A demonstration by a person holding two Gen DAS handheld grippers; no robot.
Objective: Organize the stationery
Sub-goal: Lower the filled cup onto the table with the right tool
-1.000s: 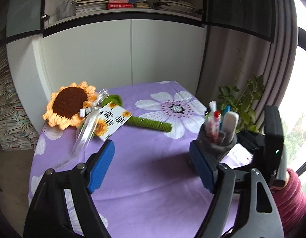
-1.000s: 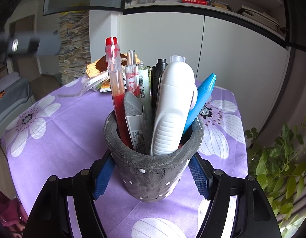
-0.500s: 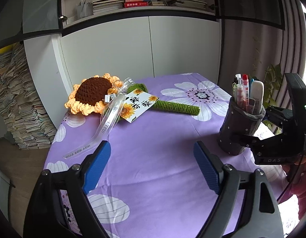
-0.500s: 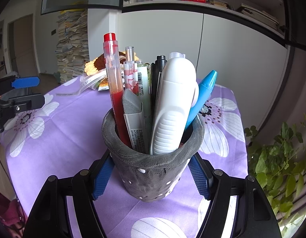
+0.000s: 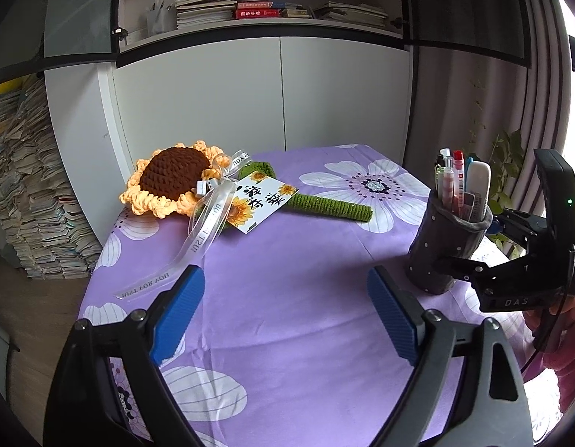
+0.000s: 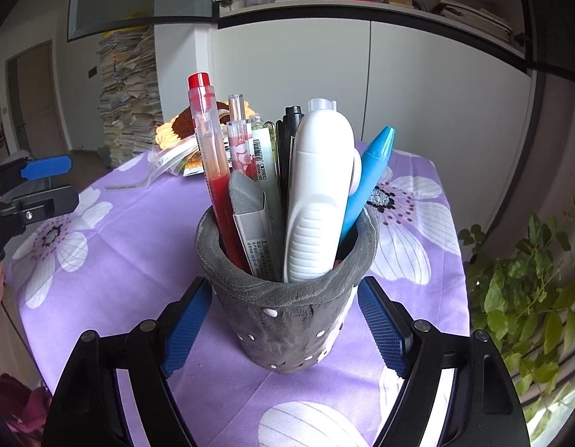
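Purple cloth printed with white flowers (image 5: 295,298) covers the table, with white cupboards and a book shelf behind. On it stands the grey pen holder (image 6: 287,316), upright and packed with stationery: a red pen (image 6: 209,141), a white correction tape (image 6: 317,193), a blue pen (image 6: 369,167) and others, all with their long axes pointing up out of the cup.

The right gripper (image 6: 283,327) has the holder squarely between its jaws, low on the cup wall. Its jaws have just been opening, and a sliver of cloth now shows between each blue pad and the cup, so the cup looks released and standing on its own (the left pad is very near the wall, so a light touch there cannot be ruled out).

The left gripper (image 5: 283,320) is wide open with nothing but cloth between its jaws. From it the holder (image 5: 447,242) lies ahead and off to the right, well apart, while a crocheted sunflower (image 5: 175,178) with its card lies ahead to the left.

The right hand is plainly the nearer one; its likely next move is straight back, away from the cup, without nudging it over
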